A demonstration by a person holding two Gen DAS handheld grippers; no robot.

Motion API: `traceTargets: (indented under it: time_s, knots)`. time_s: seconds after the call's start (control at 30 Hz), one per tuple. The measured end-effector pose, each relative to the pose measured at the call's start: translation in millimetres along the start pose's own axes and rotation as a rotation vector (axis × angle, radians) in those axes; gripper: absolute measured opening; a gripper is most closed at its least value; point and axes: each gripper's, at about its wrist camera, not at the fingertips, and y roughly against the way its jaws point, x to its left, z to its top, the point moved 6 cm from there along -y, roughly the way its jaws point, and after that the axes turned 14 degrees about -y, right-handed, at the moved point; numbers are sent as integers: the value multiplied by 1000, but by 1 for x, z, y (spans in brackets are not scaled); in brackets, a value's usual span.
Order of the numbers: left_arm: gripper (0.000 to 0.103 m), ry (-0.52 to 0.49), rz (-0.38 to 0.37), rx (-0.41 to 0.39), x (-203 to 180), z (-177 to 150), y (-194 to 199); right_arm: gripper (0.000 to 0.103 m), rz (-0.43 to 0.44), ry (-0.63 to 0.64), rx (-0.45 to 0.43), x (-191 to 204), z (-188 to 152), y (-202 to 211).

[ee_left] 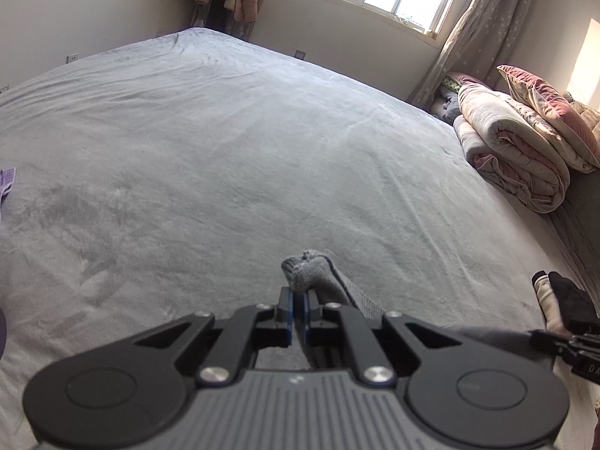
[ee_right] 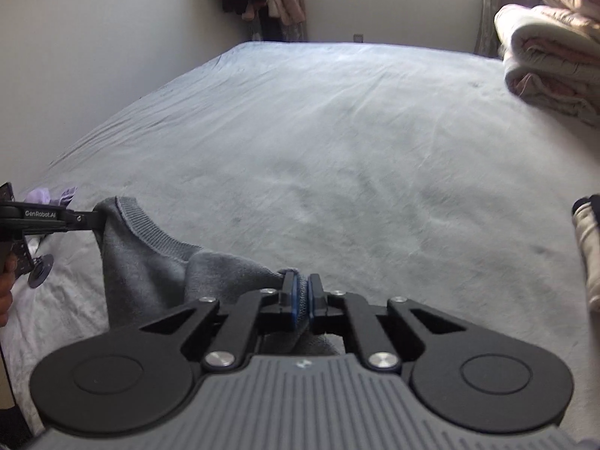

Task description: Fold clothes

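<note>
A grey knit sweater (ee_right: 150, 262) with a ribbed neckline hangs stretched between both grippers above the near end of the bed. My left gripper (ee_left: 299, 296) is shut on a bunched edge of the sweater (ee_left: 307, 273). In the right wrist view the left gripper (ee_right: 93, 221) comes in from the left edge, clamped on one side of the neckline. My right gripper (ee_right: 301, 292) is shut on the other side of the sweater, with fabric pinched between its blue pads. The right gripper's body (ee_left: 573, 348) shows at the right edge of the left wrist view.
A wide bed with a pale grey sheet (ee_left: 225, 142) fills both views. Folded quilts and a pillow (ee_left: 525, 142) are stacked at its right side. A purple garment (ee_right: 52, 195) lies at the left. A black and cream garment (ee_left: 558, 303) lies near the right edge. Clothes hang in the far corner.
</note>
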Motion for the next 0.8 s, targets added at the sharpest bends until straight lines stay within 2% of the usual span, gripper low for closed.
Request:
traceTargets:
  time_s: [0.07,0.2,0.43,0.6,0.8]
  knots:
    - [5,-17,1,-19,-5,14,-2,7,-39,3,-65,-9,18,10]
    - [4,-84,10,-52,-25,48,-19,7,-99,-28,-128,-35,48,16]
    - [4,-156,25,-56,-62,93,-64,7,-197,-64,-150,-72,68,-9]
    - [4,-212,68,-35,-79,98,-94,7,-228,-70,-145,-86,66,-28]
    - [4,-242,110,21,-88,83,-124,7,-252,-64,-125,-93,57,-49]
